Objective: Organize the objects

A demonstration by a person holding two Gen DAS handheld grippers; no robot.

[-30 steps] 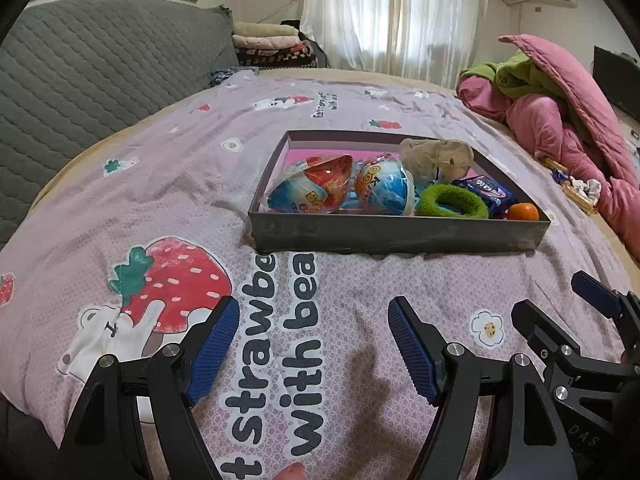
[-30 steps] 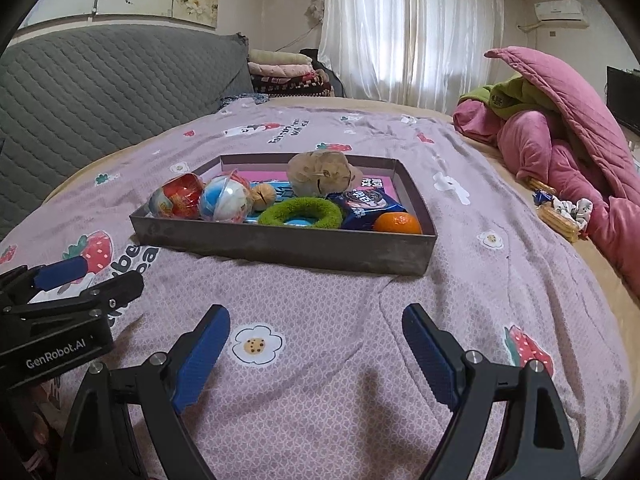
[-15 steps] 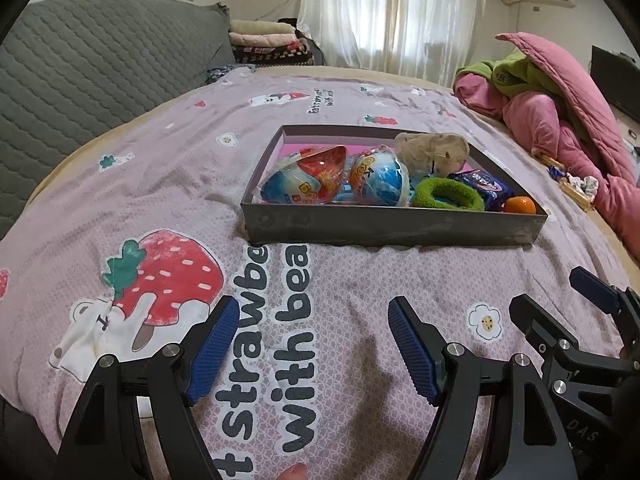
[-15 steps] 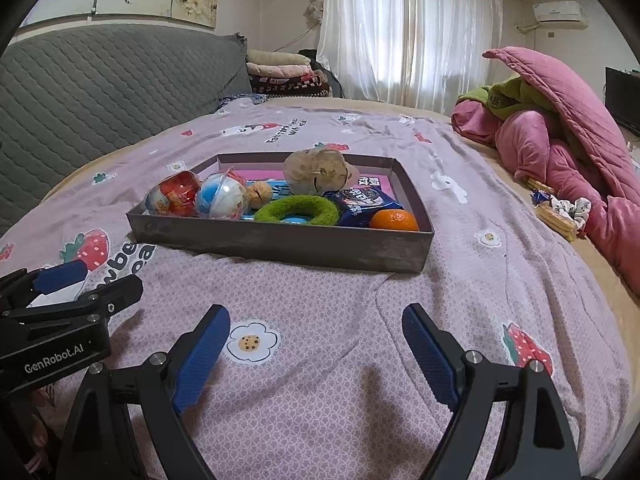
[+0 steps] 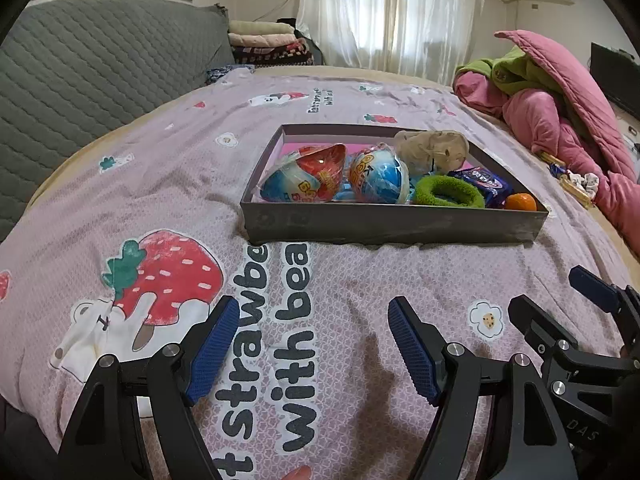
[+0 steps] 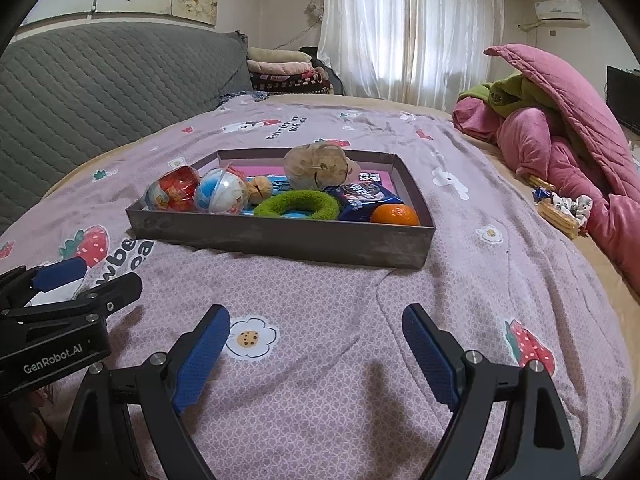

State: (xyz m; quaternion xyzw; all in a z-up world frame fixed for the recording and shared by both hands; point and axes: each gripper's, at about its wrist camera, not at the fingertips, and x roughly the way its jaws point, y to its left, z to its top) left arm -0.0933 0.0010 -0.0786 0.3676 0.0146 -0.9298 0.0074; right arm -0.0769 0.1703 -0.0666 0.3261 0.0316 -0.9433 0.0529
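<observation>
A shallow grey tray (image 5: 384,224) (image 6: 280,236) stands on the pink strawberry bedspread. It holds two wrapped toy eggs (image 5: 316,174) (image 6: 220,196), a beige plush (image 5: 432,148) (image 6: 318,166), a green ring (image 5: 448,192) (image 6: 298,206), a blue snack packet (image 5: 482,182) (image 6: 366,196) and an orange (image 5: 520,202) (image 6: 394,215). My left gripper (image 5: 314,344) is open and empty, hovering over the bedspread short of the tray. My right gripper (image 6: 316,354) is open and empty, beside the left one and short of the tray.
A grey quilted headboard (image 5: 92,68) rises on the left. A heap of pink and green bedding (image 6: 560,136) lies at the right, with small wrapped items (image 6: 560,208) next to it. Folded blankets (image 6: 284,70) are stacked at the far end by the curtains.
Both grippers drifted slightly, so the tray shifted a little in each view. The jaws stayed open and nothing in the tray moved.
</observation>
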